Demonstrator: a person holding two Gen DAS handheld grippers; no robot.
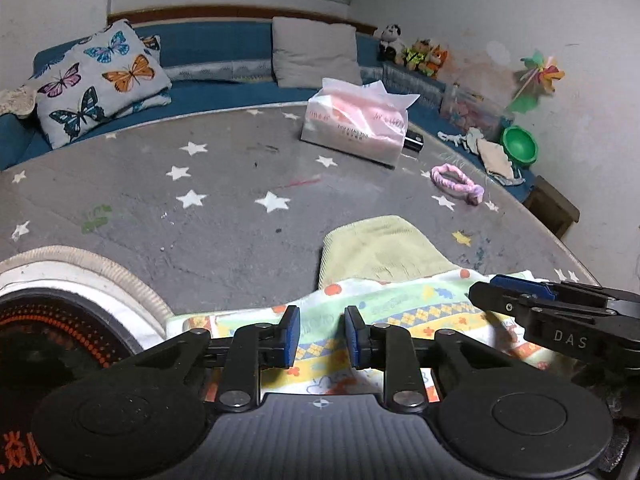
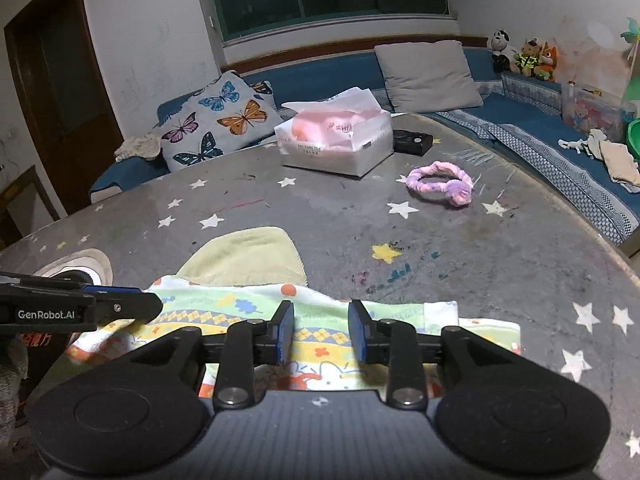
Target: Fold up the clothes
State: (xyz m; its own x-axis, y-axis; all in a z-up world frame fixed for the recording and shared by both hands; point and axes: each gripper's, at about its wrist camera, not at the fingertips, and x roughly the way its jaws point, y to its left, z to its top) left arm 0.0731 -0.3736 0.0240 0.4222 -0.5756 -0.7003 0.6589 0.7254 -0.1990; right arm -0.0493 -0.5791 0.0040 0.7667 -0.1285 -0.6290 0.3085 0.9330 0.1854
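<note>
A small patterned garment [image 1: 400, 312] with a pale green ribbed part [image 1: 380, 252] lies flat on the grey star-print table [image 1: 224, 232], near its front edge. My left gripper [image 1: 322, 334] is open above the garment's left part, holding nothing. My right gripper [image 2: 321, 334] is open above the garment [image 2: 328, 320], near its right part, also empty. The right gripper shows side-on in the left wrist view [image 1: 496, 292], and the left gripper shows in the right wrist view [image 2: 136, 306]. The green ribbed part [image 2: 248, 258] points away from me.
A pink tissue pack [image 1: 356, 124] and a pink headband [image 1: 456, 180] lie farther back on the table. A round white-rimmed object [image 1: 80, 280] sits at the left. A blue sofa [image 1: 224, 92] with cushions and toys runs behind.
</note>
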